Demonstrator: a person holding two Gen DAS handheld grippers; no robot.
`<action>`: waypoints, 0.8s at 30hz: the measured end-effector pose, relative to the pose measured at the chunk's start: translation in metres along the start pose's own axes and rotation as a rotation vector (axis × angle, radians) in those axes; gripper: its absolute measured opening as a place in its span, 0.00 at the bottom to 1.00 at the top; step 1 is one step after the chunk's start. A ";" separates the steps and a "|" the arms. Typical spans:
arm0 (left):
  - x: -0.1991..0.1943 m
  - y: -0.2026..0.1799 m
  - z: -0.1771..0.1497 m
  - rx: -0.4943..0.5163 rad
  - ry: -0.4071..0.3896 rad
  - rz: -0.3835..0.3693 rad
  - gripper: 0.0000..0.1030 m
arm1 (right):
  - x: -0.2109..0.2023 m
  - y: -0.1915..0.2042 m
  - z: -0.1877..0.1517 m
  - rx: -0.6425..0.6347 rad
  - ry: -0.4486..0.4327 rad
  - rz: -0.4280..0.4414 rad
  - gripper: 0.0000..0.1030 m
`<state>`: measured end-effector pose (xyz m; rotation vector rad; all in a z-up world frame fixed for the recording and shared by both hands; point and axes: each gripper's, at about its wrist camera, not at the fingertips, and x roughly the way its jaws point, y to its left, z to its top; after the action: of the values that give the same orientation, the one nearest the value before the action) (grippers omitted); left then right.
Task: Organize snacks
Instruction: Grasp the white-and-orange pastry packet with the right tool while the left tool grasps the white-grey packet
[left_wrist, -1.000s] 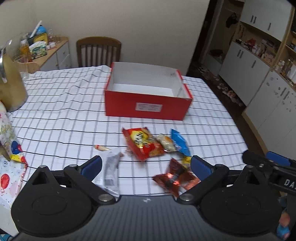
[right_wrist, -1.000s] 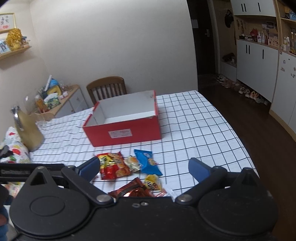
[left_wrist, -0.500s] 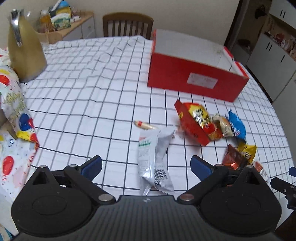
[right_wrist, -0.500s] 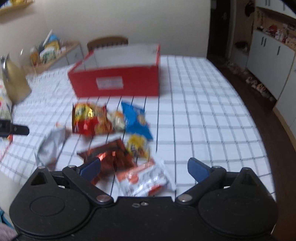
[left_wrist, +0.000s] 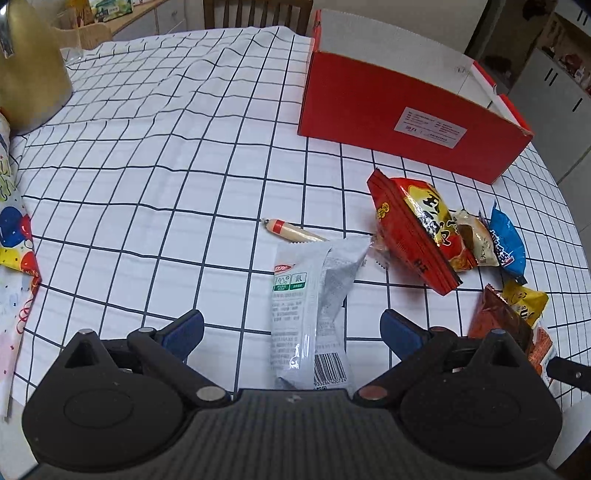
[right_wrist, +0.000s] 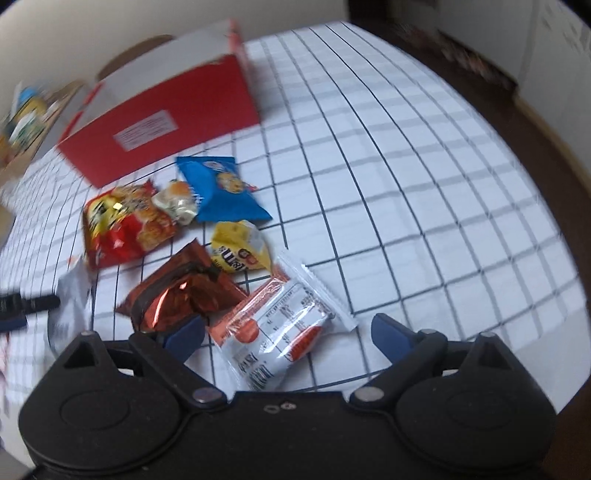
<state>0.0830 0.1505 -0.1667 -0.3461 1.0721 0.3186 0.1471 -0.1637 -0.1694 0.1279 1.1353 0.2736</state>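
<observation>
At the far left of the left wrist view a gold kettle (left_wrist: 31, 79) stands on the checked tablecloth (left_wrist: 147, 177), with a balloon-print bag (left_wrist: 13, 236) nearer along the left edge. The left gripper (left_wrist: 291, 326) points down at the cloth with its jaws wide, and a grey-white packet (left_wrist: 308, 314) lies between them on the cloth, its near end running under the gripper body; the pads do not press on it. A small sausage stick (left_wrist: 291, 230) lies just beyond that packet. To the right a red snack bag (left_wrist: 417, 229) sits on edge, with a beige wrapped bun (left_wrist: 474, 240) and a blue bag (left_wrist: 506, 243) beside it, and a yellow packet (left_wrist: 526, 302) nearer. The red box (left_wrist: 406, 110) stands open at the far right, apart from the snacks.

The right wrist view is blurred. The right gripper (right_wrist: 286, 332) is closing from a wide spread, and a clear packet with red print (right_wrist: 280, 328) lies between its jaws, not gripped. A crumpled brown foil bag (right_wrist: 181, 295) lies just left of it, touching the left finger.
</observation>
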 end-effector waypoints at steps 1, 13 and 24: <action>0.002 0.000 0.000 -0.001 0.011 0.000 0.99 | 0.004 -0.001 0.002 0.024 0.015 0.001 0.94; 0.021 0.004 0.004 -0.024 0.066 -0.012 0.99 | 0.038 0.003 0.016 0.188 0.140 -0.064 0.86; 0.036 0.004 0.008 -0.025 0.089 -0.031 0.87 | 0.027 0.001 0.003 0.085 0.168 -0.047 0.73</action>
<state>0.1036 0.1603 -0.1962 -0.4019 1.1492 0.2910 0.1604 -0.1553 -0.1920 0.1554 1.3161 0.1970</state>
